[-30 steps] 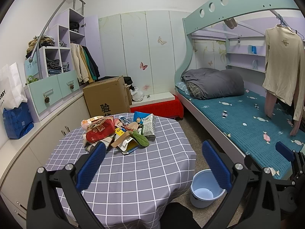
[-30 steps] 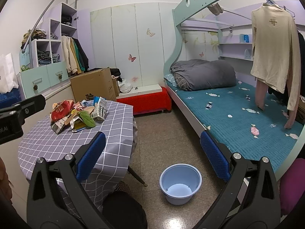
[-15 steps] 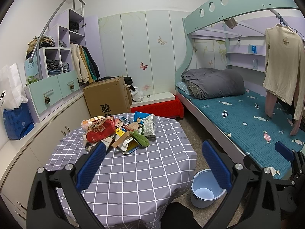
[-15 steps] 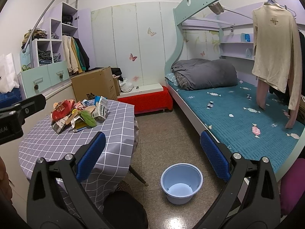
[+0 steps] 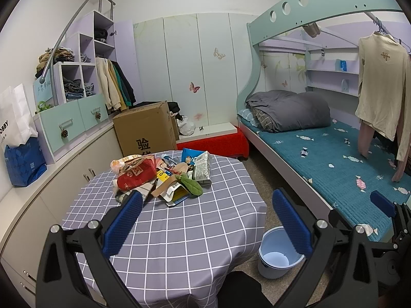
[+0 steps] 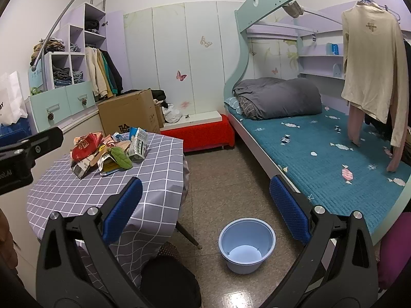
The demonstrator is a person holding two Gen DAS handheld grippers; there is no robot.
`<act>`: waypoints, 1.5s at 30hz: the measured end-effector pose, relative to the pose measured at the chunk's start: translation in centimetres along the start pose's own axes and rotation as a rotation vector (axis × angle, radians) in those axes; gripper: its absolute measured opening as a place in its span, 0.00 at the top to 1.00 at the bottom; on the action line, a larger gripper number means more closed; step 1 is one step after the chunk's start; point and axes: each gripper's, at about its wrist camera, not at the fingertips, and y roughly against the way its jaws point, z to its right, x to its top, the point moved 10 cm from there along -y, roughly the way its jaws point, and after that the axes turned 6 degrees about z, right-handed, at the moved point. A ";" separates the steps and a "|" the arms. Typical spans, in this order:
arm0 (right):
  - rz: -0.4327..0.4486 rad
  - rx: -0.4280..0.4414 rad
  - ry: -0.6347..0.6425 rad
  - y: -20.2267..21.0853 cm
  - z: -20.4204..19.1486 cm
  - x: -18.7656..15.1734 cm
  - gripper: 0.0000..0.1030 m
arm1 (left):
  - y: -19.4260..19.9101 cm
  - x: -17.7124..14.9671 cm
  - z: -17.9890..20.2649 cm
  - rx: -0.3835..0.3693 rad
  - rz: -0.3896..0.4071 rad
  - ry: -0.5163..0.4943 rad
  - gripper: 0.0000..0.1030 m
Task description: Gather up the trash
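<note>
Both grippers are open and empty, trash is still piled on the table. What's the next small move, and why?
Probably ease the left hand-held gripper forward toward the trash pile. Its jaws are open, hold nothing and are short of the pile, and the bucket on the floor looks empty.

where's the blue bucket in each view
Left wrist: the blue bucket sits low and right of centre on the floor, partly hidden behind the table edge and the left gripper.
Right wrist: it stands in full view at bottom centre, between the right gripper fingers.
Shared landmark: the cardboard box behind the table.
</note>
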 end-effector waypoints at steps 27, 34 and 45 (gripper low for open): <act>-0.043 0.083 -0.082 -1.6 -1.2 -0.9 0.06 | -1.5 -1.4 -0.6 0.012 -0.031 -0.009 0.04; -0.074 0.129 -0.188 -4.7 -2.1 -1.8 0.06 | -5.1 -3.3 -2.7 0.032 -0.101 0.002 0.04; -0.173 0.210 -0.124 -12.2 -7.3 -3.0 0.06 | -11.2 -7.6 -15.0 0.142 -0.244 0.209 0.04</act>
